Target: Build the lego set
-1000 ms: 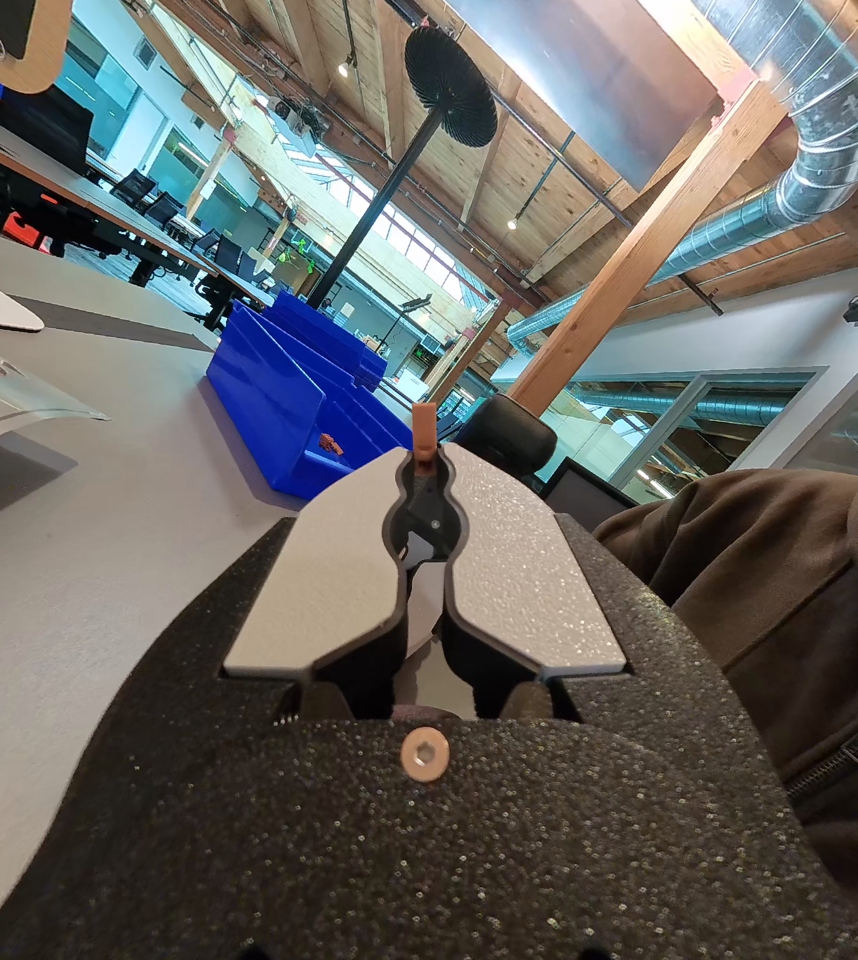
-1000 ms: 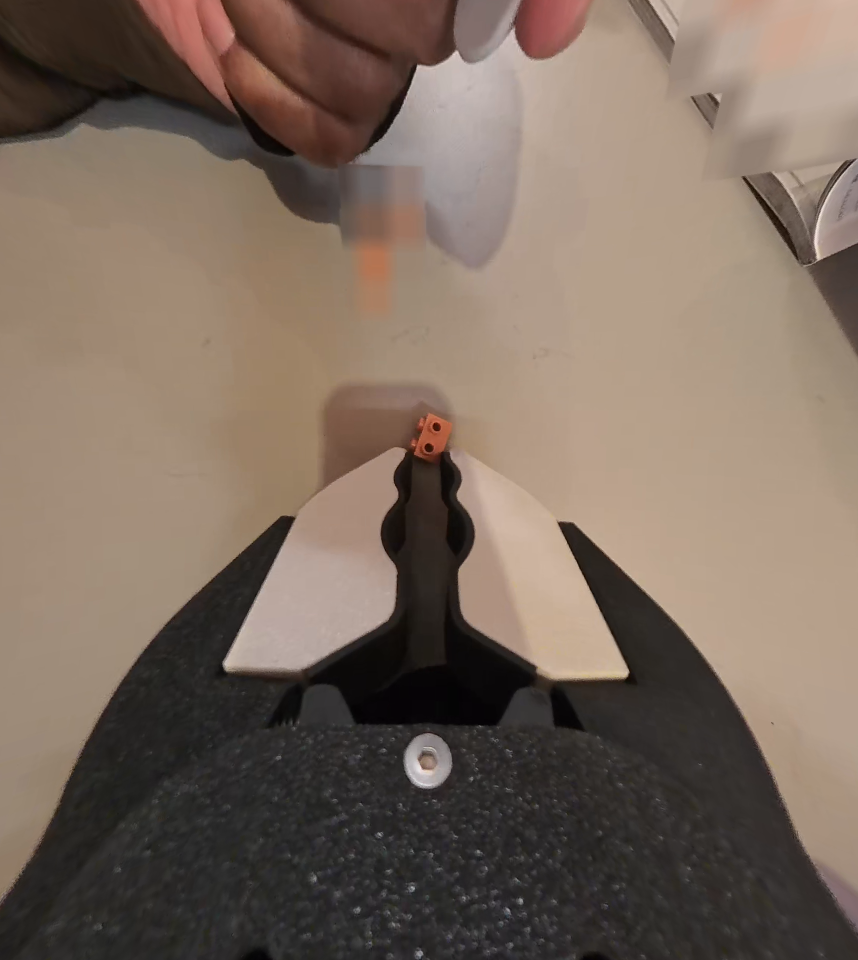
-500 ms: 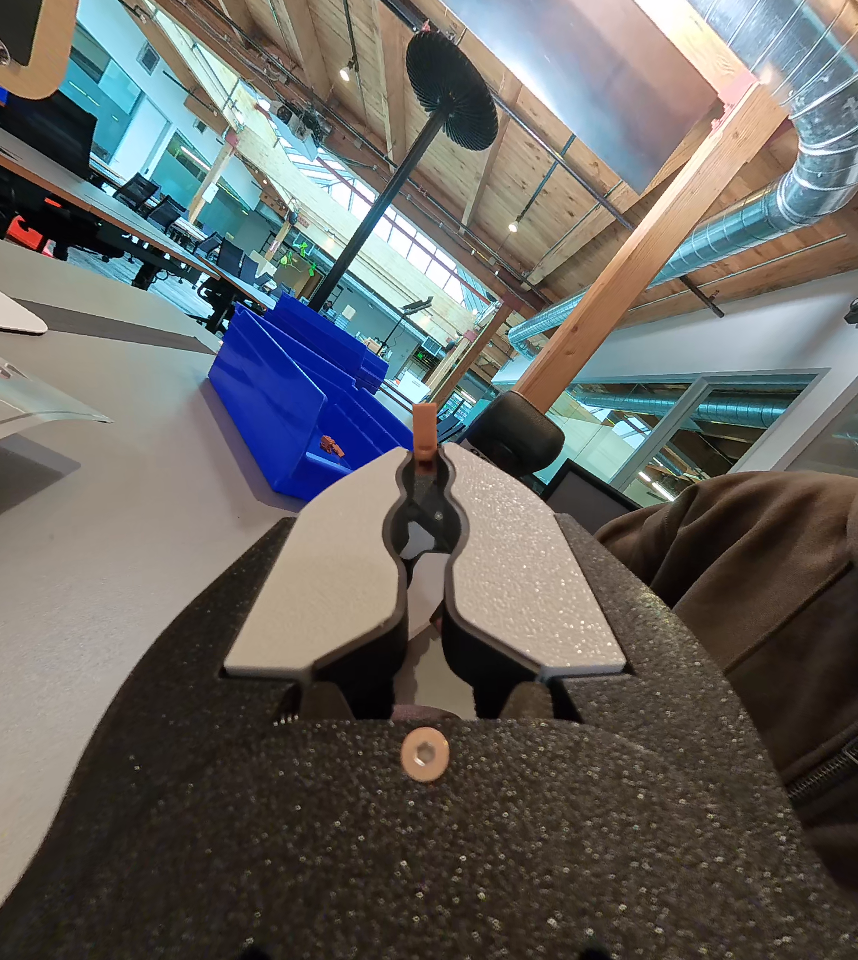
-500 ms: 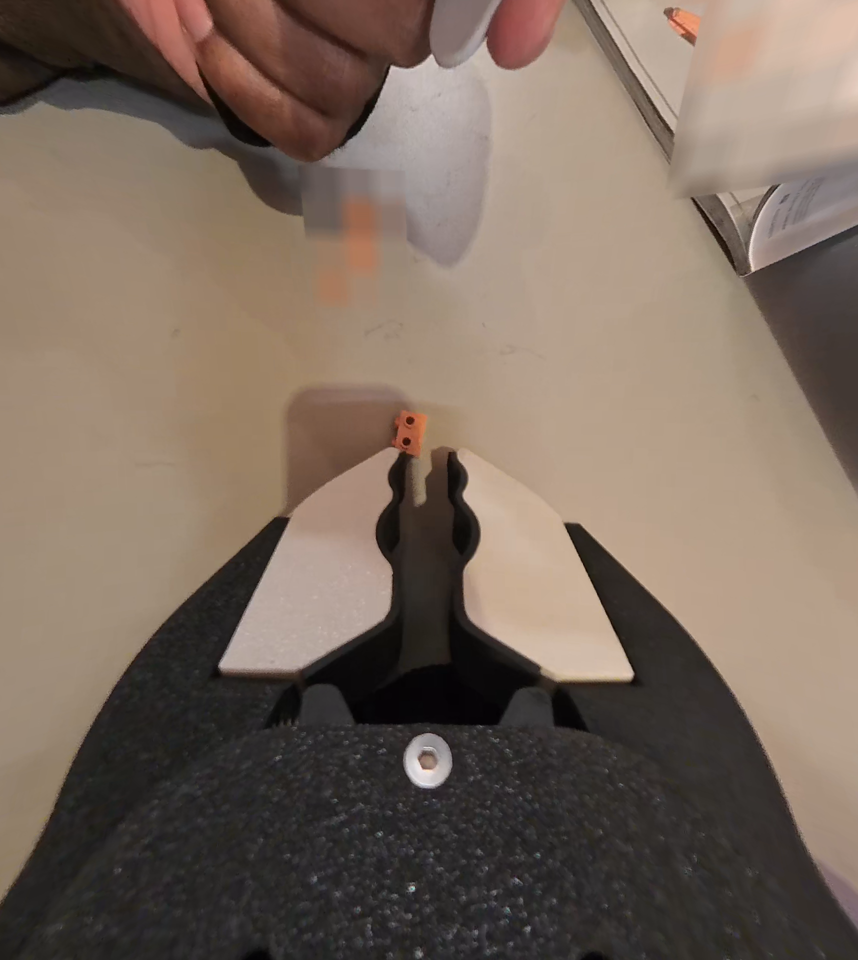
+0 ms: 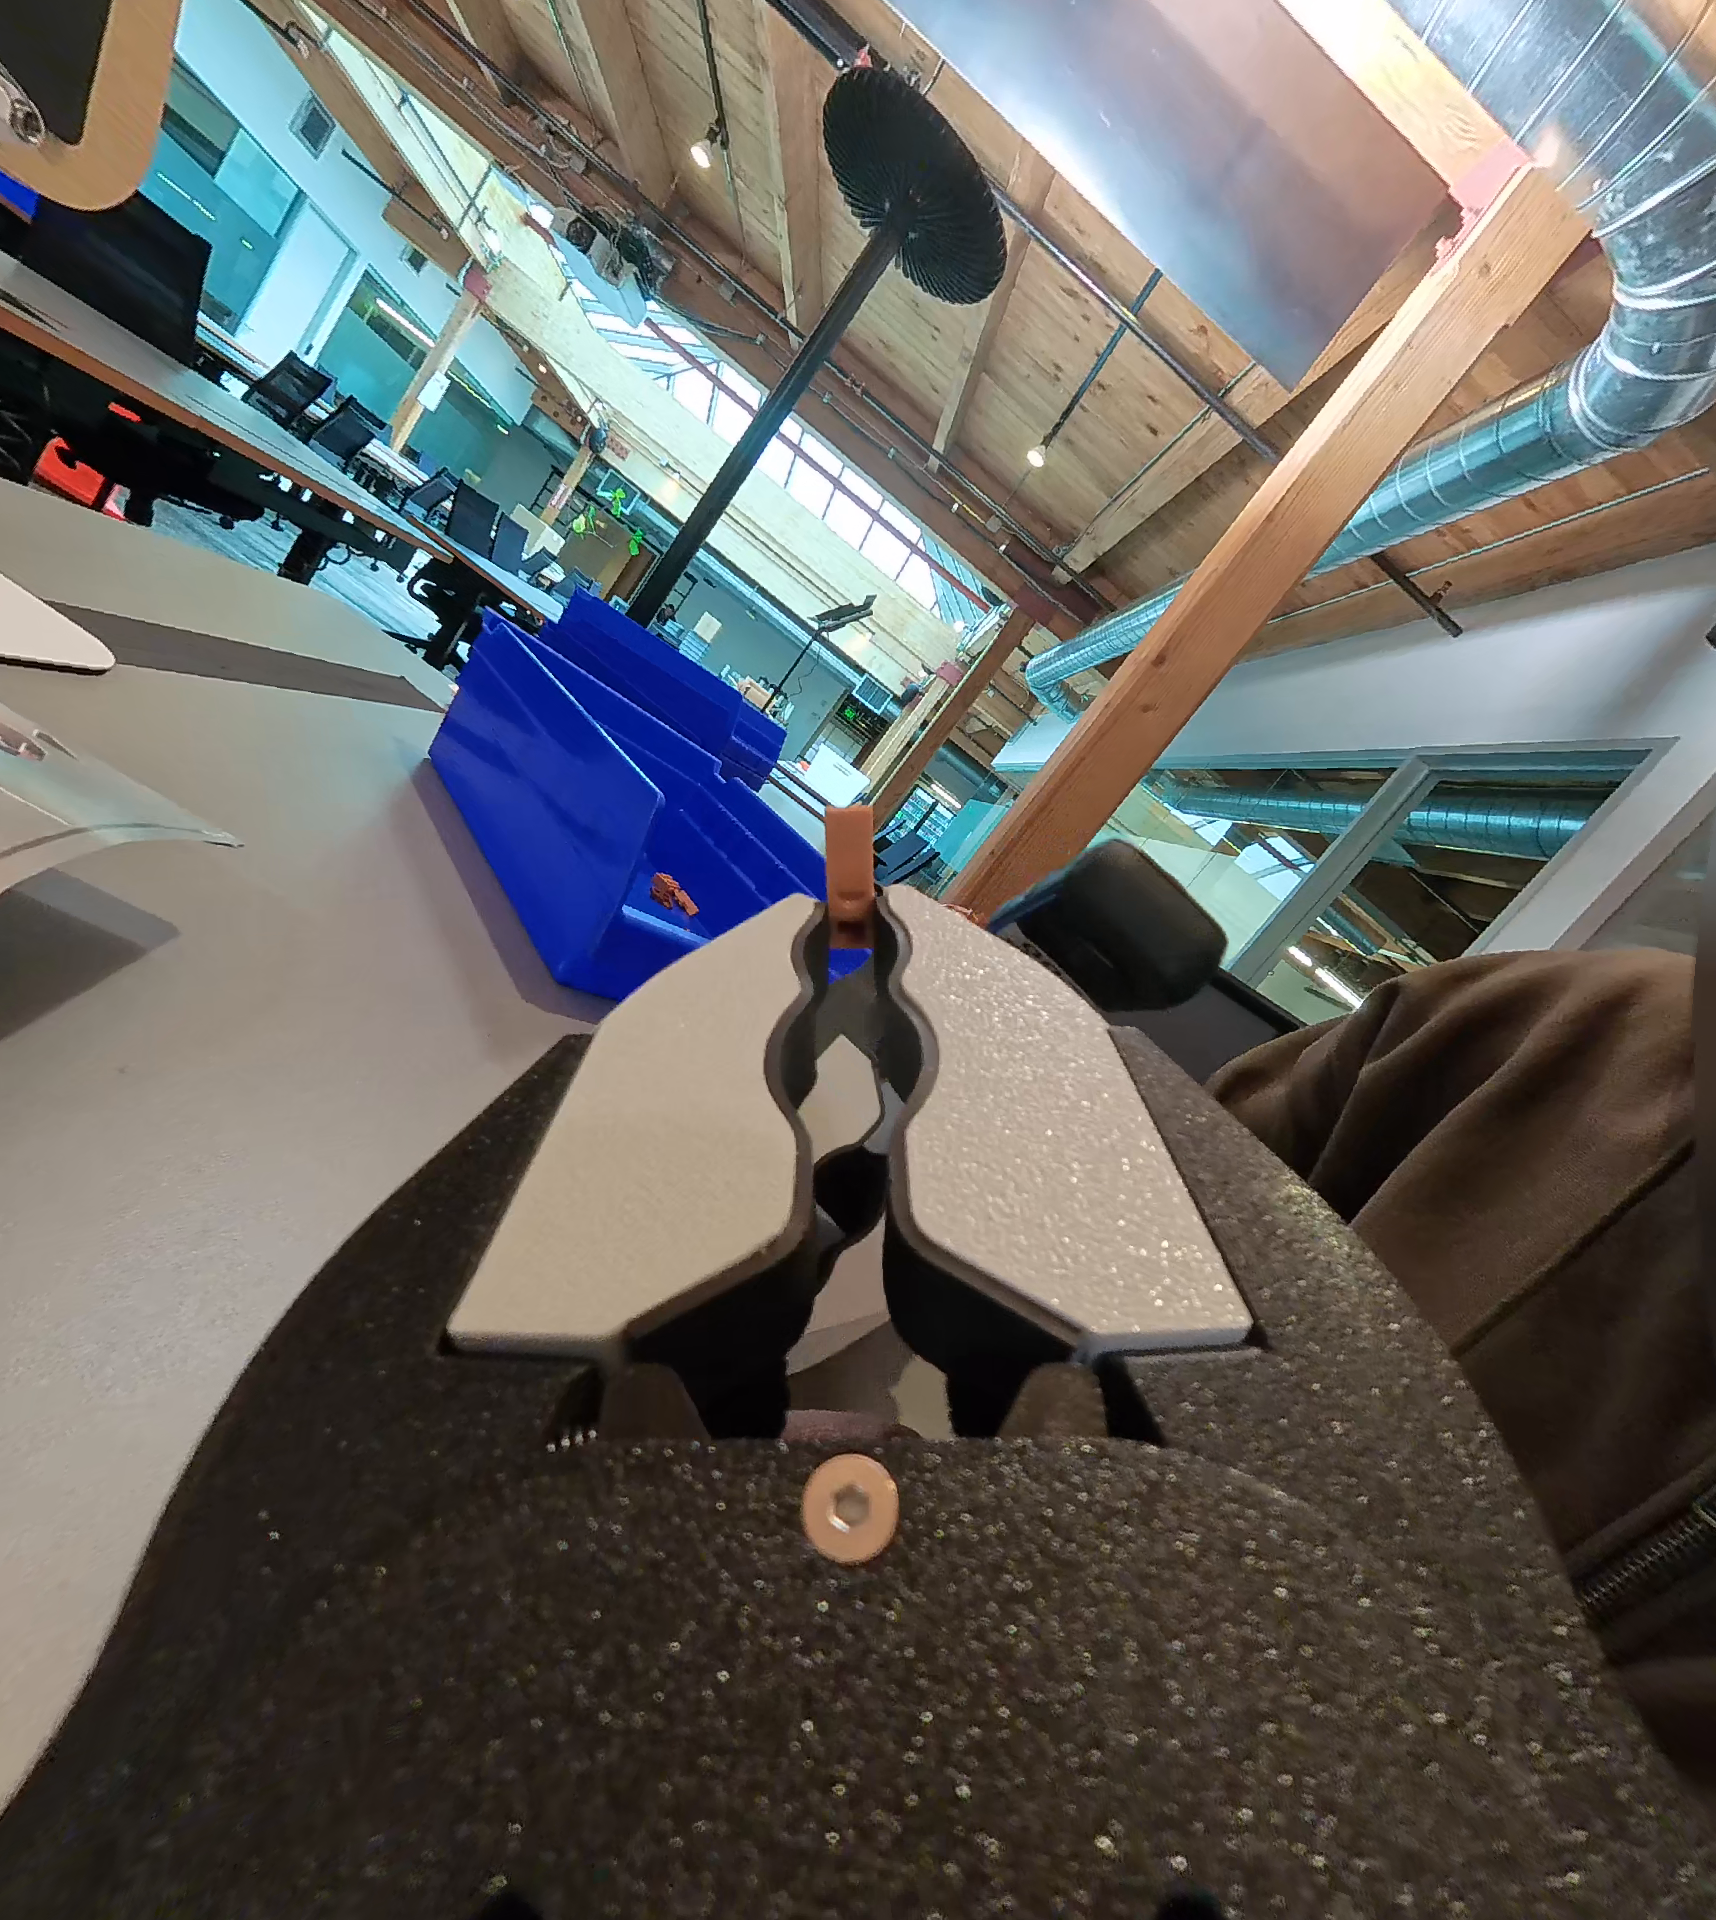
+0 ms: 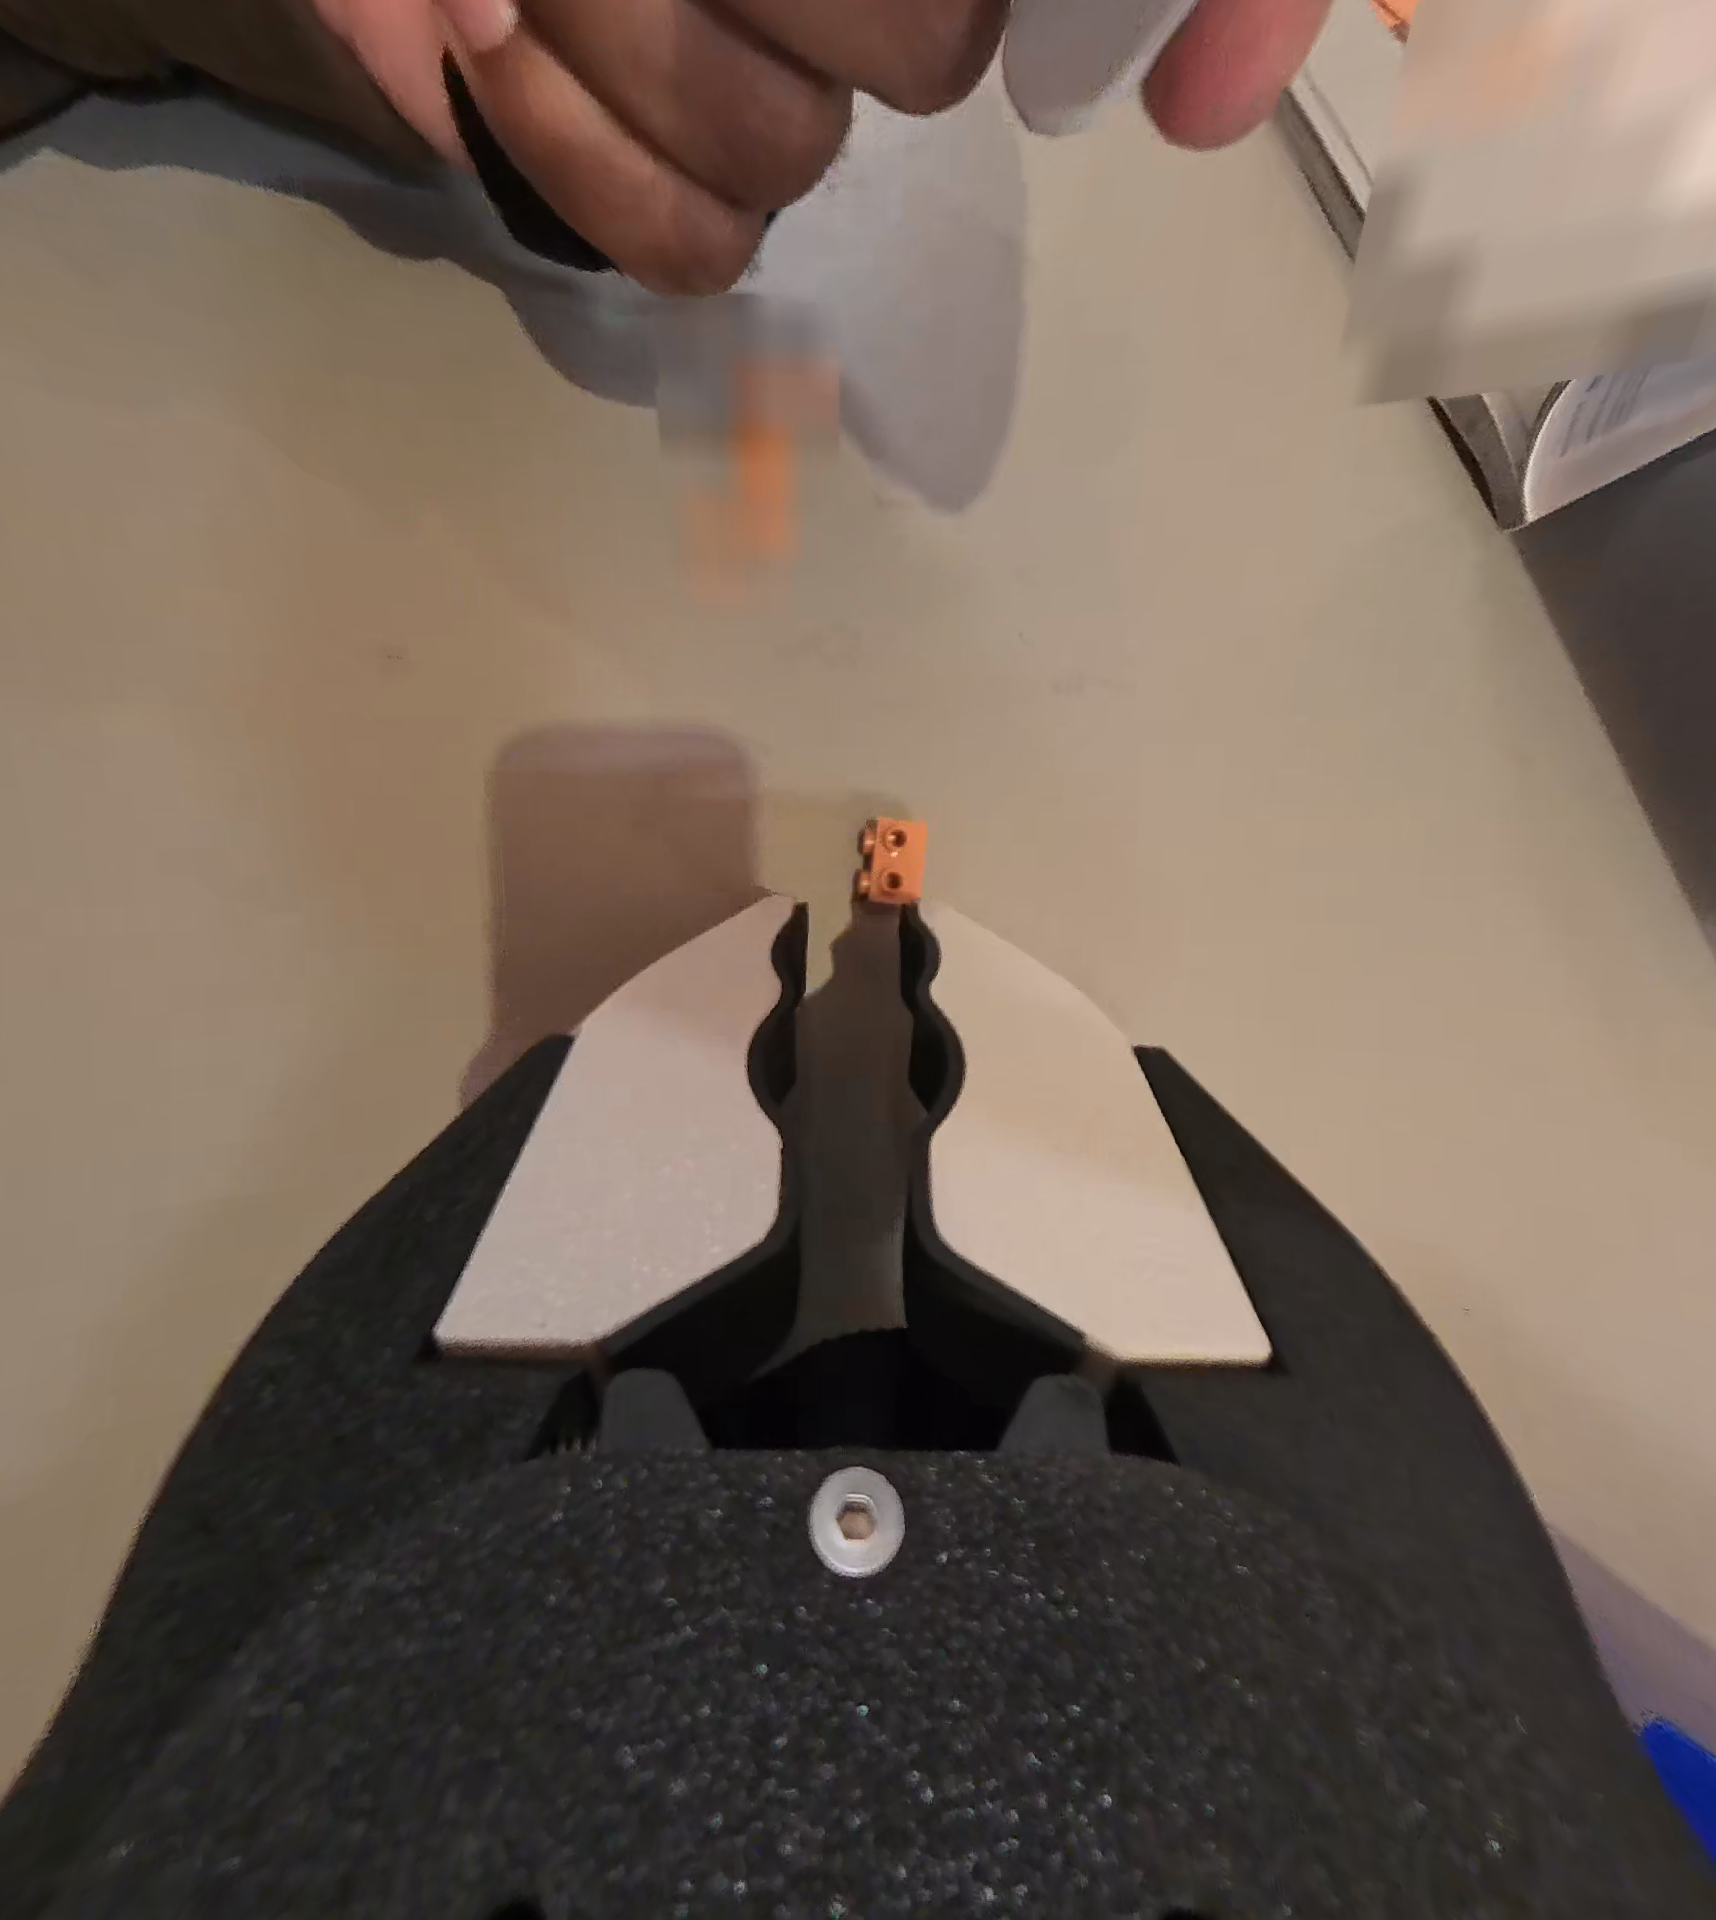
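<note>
left gripper (image 5: 849, 906) fingers pinched brown piece (image 5: 848, 857) | your right gripper (image 6: 854, 906) fingers narrowly apart, empty, by orange brick (image 6: 893, 859) mid-bench (image 6: 210, 727) | tiny, light, stiff, slick: you'd pinch flat sides

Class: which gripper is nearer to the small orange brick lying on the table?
Right. The right gripper is open with the orange brick just beyond its fingertips; the left gripper, pinching another piece, is farther off, raised above the table.

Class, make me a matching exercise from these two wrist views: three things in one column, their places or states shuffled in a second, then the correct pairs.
Things
1. brown lego piece
2. orange lego brick
3. blue bin

Places or states
A. lying on the table just beyond open fingertips
B. standing on the table, loose pieces inside
C. pinched upright in the left claw

Pairs: 1-C, 2-A, 3-B
</note>
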Motion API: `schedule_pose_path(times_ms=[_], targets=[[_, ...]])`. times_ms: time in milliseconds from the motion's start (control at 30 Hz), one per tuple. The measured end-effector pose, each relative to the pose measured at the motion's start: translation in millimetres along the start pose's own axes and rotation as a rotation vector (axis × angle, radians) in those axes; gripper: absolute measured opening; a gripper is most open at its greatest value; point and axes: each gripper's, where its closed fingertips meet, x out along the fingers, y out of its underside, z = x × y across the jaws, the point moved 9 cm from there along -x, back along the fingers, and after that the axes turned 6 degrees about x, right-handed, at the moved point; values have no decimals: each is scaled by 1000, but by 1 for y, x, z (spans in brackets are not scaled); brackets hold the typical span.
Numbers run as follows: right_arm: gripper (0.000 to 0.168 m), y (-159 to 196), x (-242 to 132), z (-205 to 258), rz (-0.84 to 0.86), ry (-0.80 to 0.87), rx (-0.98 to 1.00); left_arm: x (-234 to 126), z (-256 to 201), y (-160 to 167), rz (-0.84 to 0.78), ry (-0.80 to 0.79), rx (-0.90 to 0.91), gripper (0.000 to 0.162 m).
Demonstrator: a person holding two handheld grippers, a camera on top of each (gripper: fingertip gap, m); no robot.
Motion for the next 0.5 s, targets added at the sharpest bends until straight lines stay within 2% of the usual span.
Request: schedule_pose_path(times_ms=[67,267,500], targets=[[17,-1,2,1,-5,53,-37,0,0,1,3,0,0,8],[15,-6,5,6,-45,73,-87,1,0,0,5,-2,4,8],[13,-4,10,0,-35,76,-30,1,-2,0,8,0,9,8]])
